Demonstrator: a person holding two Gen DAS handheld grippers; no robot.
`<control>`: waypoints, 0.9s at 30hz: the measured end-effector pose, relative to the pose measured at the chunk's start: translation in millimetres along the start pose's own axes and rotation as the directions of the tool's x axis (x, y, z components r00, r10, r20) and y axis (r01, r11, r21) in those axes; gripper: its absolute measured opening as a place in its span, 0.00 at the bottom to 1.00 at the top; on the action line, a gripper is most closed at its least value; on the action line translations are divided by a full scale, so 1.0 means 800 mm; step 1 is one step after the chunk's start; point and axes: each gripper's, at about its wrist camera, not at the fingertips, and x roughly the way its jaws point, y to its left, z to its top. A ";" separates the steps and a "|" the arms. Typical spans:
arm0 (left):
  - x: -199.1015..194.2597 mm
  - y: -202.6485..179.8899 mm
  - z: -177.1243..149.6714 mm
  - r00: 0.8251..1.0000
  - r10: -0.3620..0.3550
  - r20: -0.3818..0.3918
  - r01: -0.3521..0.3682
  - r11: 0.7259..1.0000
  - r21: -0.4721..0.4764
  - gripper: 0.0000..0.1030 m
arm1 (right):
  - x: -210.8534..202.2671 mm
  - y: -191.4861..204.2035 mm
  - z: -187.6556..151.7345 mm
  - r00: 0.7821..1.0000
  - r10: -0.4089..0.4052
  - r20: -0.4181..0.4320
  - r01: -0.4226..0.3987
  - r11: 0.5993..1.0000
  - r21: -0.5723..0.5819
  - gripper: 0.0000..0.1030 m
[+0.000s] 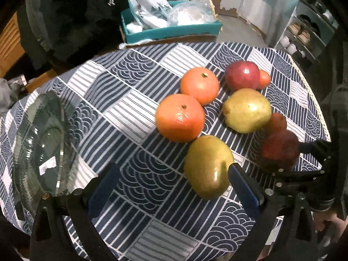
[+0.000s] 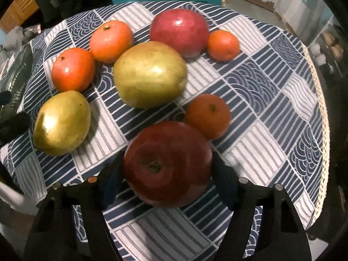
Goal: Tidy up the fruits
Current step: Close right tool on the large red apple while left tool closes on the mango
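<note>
- Two dark red round apples: one [image 2: 167, 163] low in the centre of the right wrist view, one [image 2: 179, 31] at the upper centre.
- Two yellow-green pears: the large one [image 2: 150, 74] mid-frame, the smaller [image 2: 62, 122] at the left.
- Four oranges: two [image 2: 72, 69] [image 2: 111, 41] upper left, a small one [image 2: 223, 45] upper right, one [image 2: 207, 116] right of centre.
- All lie on the counter's blue-and-white patterned cloth [image 2: 261, 100].
- A clear glass dish [image 1: 39, 152] sits at the left of the left wrist view, holding no fruit.
- A teal box [image 1: 171, 31] behind the counter holds plastic bags.
- The right tool [image 2: 167, 180] flanks the near apple; contact unclear.
- The left tool [image 1: 174, 187] gapes wide, one pad beside the smaller pear.
</note>
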 end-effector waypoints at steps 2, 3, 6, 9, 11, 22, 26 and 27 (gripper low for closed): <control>0.008 -0.006 0.002 1.000 -0.005 -0.014 0.005 1.000 0.001 0.98 | -0.005 -0.007 -0.002 1.000 -0.007 0.013 0.006 1.000 0.008 0.72; 0.012 -0.010 0.003 1.000 -0.011 -0.020 0.011 1.000 0.002 0.98 | -0.007 -0.011 -0.002 1.000 -0.013 0.020 0.013 1.000 0.010 0.72; 0.025 -0.018 0.006 0.999 -0.016 -0.042 0.017 1.000 0.010 0.98 | -0.012 -0.020 -0.004 0.999 -0.027 0.035 0.026 1.000 0.018 0.72; 0.034 -0.023 0.008 0.998 -0.029 -0.058 0.030 1.000 0.009 0.94 | -0.016 -0.027 -0.003 0.998 -0.040 0.049 0.039 0.999 0.017 0.72; 0.042 -0.026 0.008 0.997 -0.030 -0.071 0.031 0.999 0.014 0.92 | -0.020 -0.030 -0.005 0.997 -0.044 0.060 0.043 0.999 0.020 0.72; 0.068 -0.025 0.002 0.984 -0.129 -0.123 0.126 0.992 -0.033 0.71 | -0.029 -0.035 0.007 0.994 -0.049 0.097 0.046 0.998 0.033 0.72; 0.067 -0.031 0.003 0.981 -0.151 -0.122 0.150 0.988 -0.018 0.61 | -0.028 -0.029 0.008 0.993 -0.052 0.102 0.050 0.999 0.018 0.72; 0.065 -0.033 0.003 0.982 -0.147 -0.117 0.147 0.989 -0.009 0.61 | -0.029 -0.029 0.008 0.993 -0.051 0.104 0.050 0.999 0.016 0.72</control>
